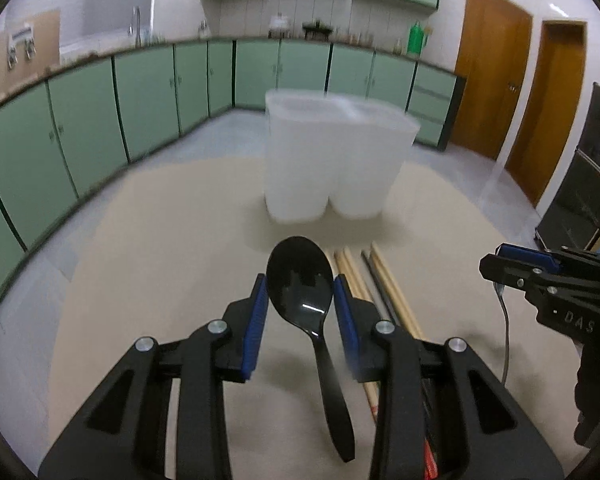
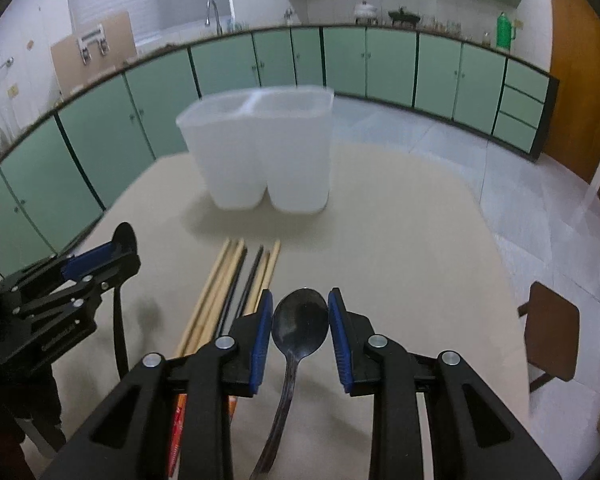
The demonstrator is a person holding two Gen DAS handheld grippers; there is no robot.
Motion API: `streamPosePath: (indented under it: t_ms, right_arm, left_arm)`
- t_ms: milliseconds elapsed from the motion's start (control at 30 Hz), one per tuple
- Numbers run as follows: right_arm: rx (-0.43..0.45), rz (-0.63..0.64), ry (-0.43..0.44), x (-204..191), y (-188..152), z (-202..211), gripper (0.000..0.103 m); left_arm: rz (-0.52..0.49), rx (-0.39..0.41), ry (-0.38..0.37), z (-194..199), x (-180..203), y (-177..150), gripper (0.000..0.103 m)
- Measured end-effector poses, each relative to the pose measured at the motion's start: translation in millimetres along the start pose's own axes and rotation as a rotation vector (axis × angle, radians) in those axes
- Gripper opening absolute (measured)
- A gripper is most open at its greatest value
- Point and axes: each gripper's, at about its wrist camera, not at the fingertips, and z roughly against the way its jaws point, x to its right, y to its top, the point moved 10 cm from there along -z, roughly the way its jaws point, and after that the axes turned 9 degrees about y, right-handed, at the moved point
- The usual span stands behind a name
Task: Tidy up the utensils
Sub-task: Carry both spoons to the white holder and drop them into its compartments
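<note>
My left gripper (image 1: 300, 286) is shut on the bowl of a black plastic spoon (image 1: 300, 280), held above the beige table; it also shows in the right wrist view (image 2: 100, 260). My right gripper (image 2: 300, 312) is shut on the bowl of a dark metal spoon (image 2: 300, 320), its handle hanging toward the camera; it appears at the right of the left wrist view (image 1: 512, 268). A white two-compartment holder (image 1: 332, 160) (image 2: 264, 152) stands upright further ahead. Several wooden and black chopsticks (image 2: 236, 284) (image 1: 364, 276) lie on the table between the grippers.
The beige table (image 2: 400, 260) ends at a rounded far edge behind the holder. A brown stool (image 2: 552, 332) stands at the table's right. Green cabinets (image 1: 140, 92) line the far wall, wooden doors (image 1: 520, 100) at the right.
</note>
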Motion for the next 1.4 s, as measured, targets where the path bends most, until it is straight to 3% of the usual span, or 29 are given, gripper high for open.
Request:
streamPosePath:
  t_ms: [367,667,867,1067,1400]
  right_arm:
    - [0.177,0.017,0.052,-2,69,34,0.028]
    - [0.309,0.062,0.086,2,167,57,0.028]
    - [0.354,0.079,0.051,9,221,39,0.028]
    - [0.324,0.093,0.009,14,231,-6,0.028]
    - [0.189,0.081,0.004,23,192,-66,0.028]
  left_arm:
    - [0.056,0.22,-0.006,38,-2,63,0.032]
    - [0.088,0.403,-0.026,42,8,169,0.032]
    - [0.094,0.476,-0.019,22,23,223,0.032]
    - [0.079,0.446,0.006,-24,33,231,0.032]
    - [0.052,0.328,0.021,-67,19,189,0.032]
